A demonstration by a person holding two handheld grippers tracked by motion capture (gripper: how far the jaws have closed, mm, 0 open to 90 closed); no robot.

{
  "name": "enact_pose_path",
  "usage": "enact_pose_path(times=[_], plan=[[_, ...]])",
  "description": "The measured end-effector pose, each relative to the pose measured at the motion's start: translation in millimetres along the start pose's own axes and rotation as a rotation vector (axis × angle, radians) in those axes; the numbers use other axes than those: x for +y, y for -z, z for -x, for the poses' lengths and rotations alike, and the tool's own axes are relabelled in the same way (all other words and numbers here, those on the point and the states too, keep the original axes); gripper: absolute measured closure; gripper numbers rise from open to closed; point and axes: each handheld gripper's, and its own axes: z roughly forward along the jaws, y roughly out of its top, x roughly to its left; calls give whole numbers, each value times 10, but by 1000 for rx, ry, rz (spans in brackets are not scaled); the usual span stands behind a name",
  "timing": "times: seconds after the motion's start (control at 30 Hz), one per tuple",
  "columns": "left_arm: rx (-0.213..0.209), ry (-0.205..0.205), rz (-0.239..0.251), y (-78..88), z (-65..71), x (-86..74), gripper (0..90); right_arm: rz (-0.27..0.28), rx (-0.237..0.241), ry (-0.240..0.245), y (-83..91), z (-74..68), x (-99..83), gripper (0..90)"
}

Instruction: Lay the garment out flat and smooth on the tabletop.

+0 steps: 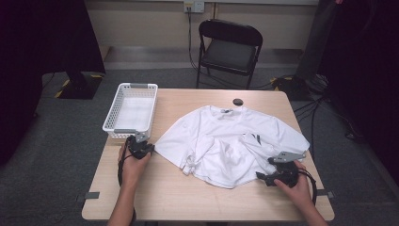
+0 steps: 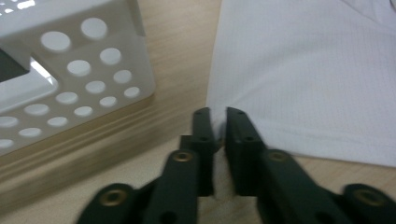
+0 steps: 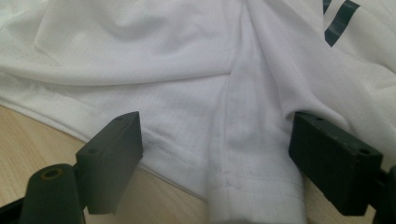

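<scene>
Resting low at shirt [image 1: 226, 136] sleeve: left claw [image 2: 217, 122] nearly together | right claw [image 3: 219, 158] apart astride hem

Grey carpet floor [image 1: 56, 141], black folding chair [image 1: 229, 49] behind table, wall socket [image 1: 194, 6].

Place: recording room or lab
Floor: grey carpet, hazard tape and cables [image 1: 324, 101] beyond the right gripper [image 1: 275, 176]
Furniture: wooden table [image 1: 188, 197]; black folding chair [image 1: 229, 49] behind
Wall: socket [image 1: 194, 6], dark curtains
</scene>
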Motion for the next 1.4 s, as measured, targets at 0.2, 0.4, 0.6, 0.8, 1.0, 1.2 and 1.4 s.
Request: enact_pose_path(times=[0.2,0.4,0.6,0.8,1.0,1.2,1.4], plan=[[-58,-46,31,73,299,-58,497,0,-1,0,0,-1,0,162],[-113,-3,72,79,539,12,456,0,-1,-1,0,-2,0,162],[-92,-70,13,-103,709,14,497,0,-1,-1,0,-2,0,162],[-116,-73,16,-92,595,-24,414,0,-1,-1,0,-2,0,162],[-123,-82,17,-62,350,-58,409,0,0,-1,0,-2,0,162],[-135,-106,11,-67,233,-53,356,0,0,-1,0,-1,0,162],[-133,-139,1,8,338,0,286,0,0,-2,1,0,0,162]])
